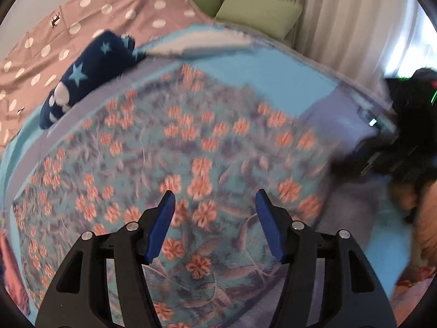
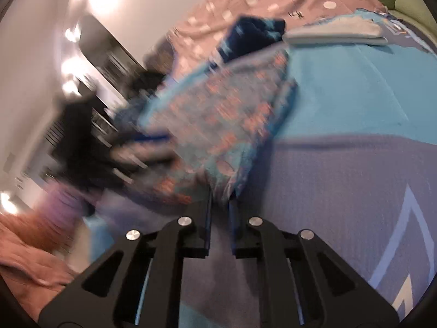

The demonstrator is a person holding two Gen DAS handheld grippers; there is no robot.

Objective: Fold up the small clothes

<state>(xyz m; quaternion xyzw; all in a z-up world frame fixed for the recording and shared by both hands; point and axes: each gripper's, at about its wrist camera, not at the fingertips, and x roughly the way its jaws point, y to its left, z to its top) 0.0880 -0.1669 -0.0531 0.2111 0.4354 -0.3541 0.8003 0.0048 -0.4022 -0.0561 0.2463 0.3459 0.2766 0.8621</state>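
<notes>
A teal garment with orange flowers lies spread on the blue bed cover. My left gripper is open just above it, holding nothing. My right gripper is shut on a corner of the same flowered garment, lifting that edge. The right gripper also shows blurred at the right edge of the left wrist view. The left gripper shows blurred at the left of the right wrist view.
A folded navy garment with stars and a folded white one lie at the far side of the bed. A pink dotted sheet, green cushions and curtains lie beyond. An orange-pink cloth lies at left.
</notes>
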